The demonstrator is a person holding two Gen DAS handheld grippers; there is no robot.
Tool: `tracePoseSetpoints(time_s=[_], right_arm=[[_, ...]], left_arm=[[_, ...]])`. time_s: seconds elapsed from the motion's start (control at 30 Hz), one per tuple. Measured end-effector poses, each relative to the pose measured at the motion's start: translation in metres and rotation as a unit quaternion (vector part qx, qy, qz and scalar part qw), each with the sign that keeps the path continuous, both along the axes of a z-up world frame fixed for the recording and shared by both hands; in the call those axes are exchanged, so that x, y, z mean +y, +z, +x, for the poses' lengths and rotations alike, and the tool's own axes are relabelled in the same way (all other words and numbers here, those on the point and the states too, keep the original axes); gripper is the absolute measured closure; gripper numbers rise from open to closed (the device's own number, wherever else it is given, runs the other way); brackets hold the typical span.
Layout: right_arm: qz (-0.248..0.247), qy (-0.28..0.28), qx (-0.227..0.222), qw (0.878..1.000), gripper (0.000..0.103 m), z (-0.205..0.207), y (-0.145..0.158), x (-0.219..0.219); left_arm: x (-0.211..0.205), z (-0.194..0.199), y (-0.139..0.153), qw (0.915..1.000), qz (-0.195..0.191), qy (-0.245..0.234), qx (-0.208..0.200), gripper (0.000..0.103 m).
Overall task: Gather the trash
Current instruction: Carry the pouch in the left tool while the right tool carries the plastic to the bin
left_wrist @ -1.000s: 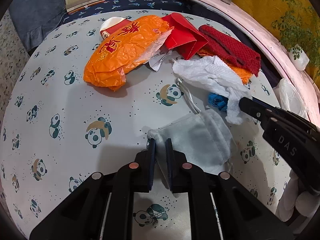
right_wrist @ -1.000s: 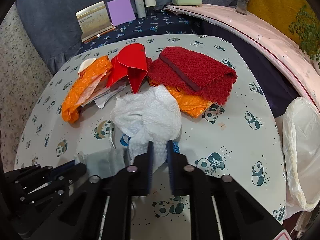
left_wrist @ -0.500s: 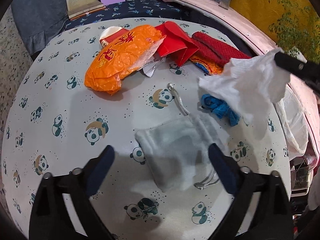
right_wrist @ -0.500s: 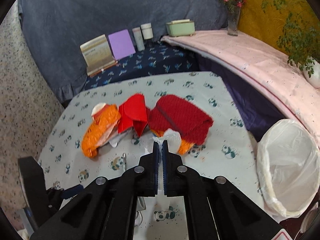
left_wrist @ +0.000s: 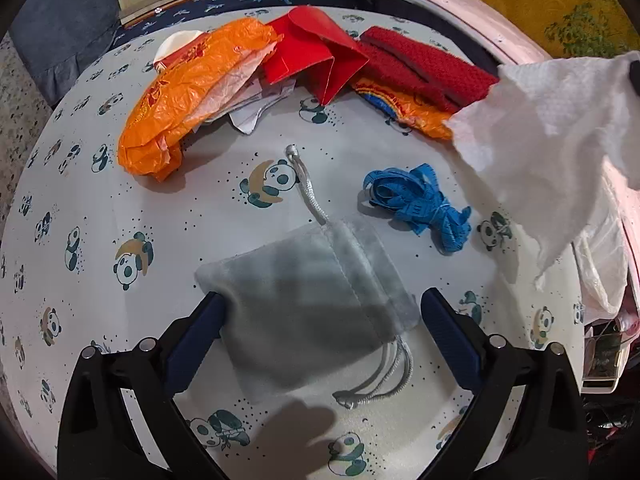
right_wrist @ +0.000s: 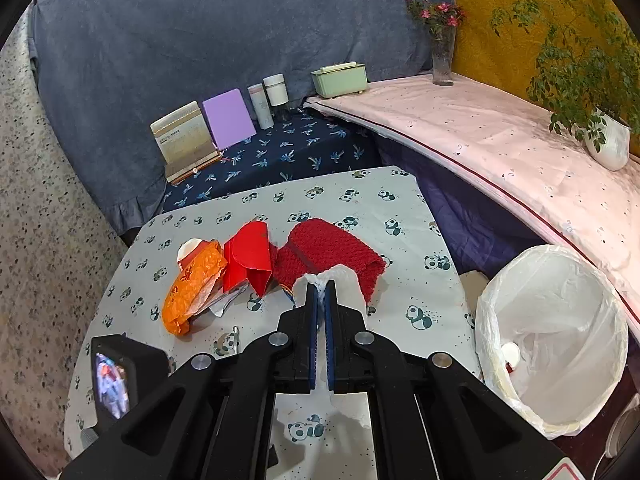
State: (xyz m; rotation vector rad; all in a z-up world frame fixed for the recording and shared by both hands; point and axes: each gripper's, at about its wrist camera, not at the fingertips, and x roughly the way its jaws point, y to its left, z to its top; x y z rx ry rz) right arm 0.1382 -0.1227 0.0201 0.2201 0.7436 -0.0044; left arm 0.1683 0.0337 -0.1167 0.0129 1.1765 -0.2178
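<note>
My right gripper (right_wrist: 321, 294) is shut on a crumpled white paper towel (right_wrist: 344, 276) and holds it in the air above the table; the towel also hangs at the right of the left wrist view (left_wrist: 548, 136). A bin lined with a white bag (right_wrist: 552, 336) stands to the right of the table. My left gripper (left_wrist: 322, 312) is open and empty, its fingers on either side of a grey drawstring pouch (left_wrist: 304, 300). An orange plastic bag (left_wrist: 188, 96), a red paper envelope (left_wrist: 320, 56) and a blue tape (left_wrist: 420, 204) lie on the panda tablecloth (left_wrist: 120, 200).
A red knitted cloth (left_wrist: 424, 68) lies at the table's far right over an orange wrapper (left_wrist: 408, 112). Behind the table a dark shelf holds a calendar (right_wrist: 184, 140), a purple card (right_wrist: 228, 120) and jars (right_wrist: 276, 90). A pink-covered ledge (right_wrist: 500, 140) carries a potted plant (right_wrist: 604, 144).
My left gripper opened, let go of the grey pouch and now stands around it. My right gripper closed on the paper towel and lifted it off the table, uncovering the blue tape.
</note>
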Motion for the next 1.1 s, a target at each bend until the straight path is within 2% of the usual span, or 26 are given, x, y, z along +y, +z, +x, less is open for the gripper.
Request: tracePoseSetpoints(time_s=[0.07, 0.17, 0.37, 0.4, 0.53, 0.67, 1.1], right_arm=[[0.001, -0.001, -0.001, 1.0, 0.1, -0.001, 0.0, -0.002], [0.002, -0.003, 0.0, 1.0, 0.1, -0.003, 0.0, -0.004], [0.009, -0.007, 0.001, 1.0, 0.1, -0.005, -0.003, -0.008], [0.01, -0.007, 0.001, 1.0, 0.1, -0.006, -0.003, -0.009], [0.012, -0.01, -0.002, 1.0, 0.1, -0.009, -0.003, -0.011], [0.012, -0.016, -0.009, 1.0, 0.1, -0.015, 0.003, -0.017], [0.002, -0.07, -0.06, 0.996, 0.1, -0.038, 0.039, -0.068]], left_arm=[[-0.001, 0.002, -0.002, 1.0, 0.009, 0.0, 0.001, 0.013], [0.001, 0.0, -0.001, 0.9998, 0.017, -0.002, -0.005, 0.026], [0.003, -0.003, 0.005, 0.9997, 0.017, -0.008, -0.016, 0.074], [0.003, -0.001, 0.005, 0.9996, 0.02, -0.008, -0.017, 0.088], [0.006, -0.002, 0.008, 0.9998, 0.012, -0.009, -0.015, 0.094], [0.005, -0.006, 0.018, 0.9997, -0.003, -0.014, -0.022, 0.095], [-0.041, -0.015, 0.086, 0.9928, -0.045, -0.073, -0.083, 0.095]])
